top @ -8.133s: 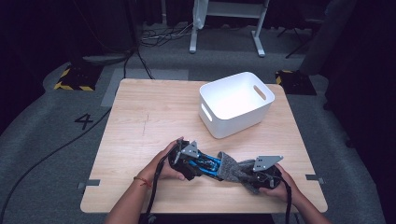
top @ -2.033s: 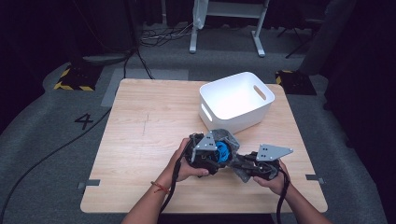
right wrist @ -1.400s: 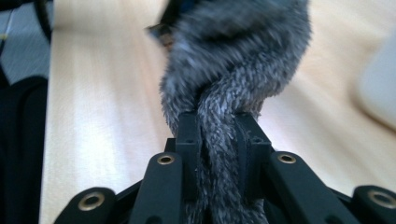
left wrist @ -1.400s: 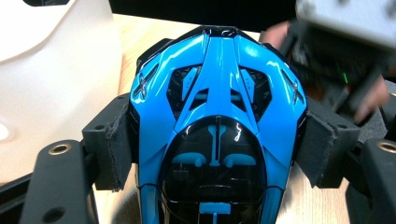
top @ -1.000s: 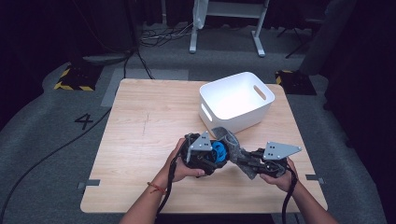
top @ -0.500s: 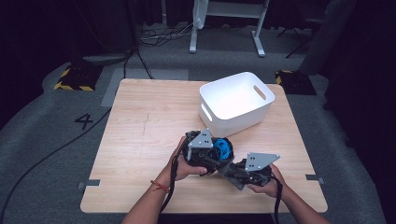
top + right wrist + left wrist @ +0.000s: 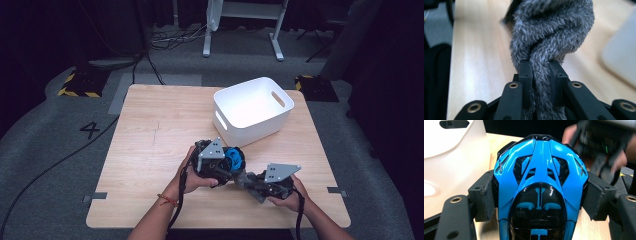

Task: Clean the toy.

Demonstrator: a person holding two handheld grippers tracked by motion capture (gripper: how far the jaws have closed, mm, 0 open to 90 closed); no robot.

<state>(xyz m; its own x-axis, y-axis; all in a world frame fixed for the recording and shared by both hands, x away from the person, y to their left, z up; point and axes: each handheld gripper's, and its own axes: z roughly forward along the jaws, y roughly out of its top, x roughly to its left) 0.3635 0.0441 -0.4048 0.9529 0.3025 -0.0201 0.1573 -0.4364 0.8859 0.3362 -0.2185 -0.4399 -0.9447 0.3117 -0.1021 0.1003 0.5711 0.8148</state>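
The toy car (image 7: 540, 192), glossy bright blue with black vents and a black cabin roof, is clamped by its flanks between the padded jaws of the left gripper (image 7: 220, 165), held above the near middle of the wooden worktop (image 7: 150, 145), just in front of the white bin (image 7: 250, 107). The right gripper (image 7: 540, 72) has its jaws closed tight on a twisted grey fluffy cloth (image 7: 551, 32), which in the high view reaches from that gripper up to the car.
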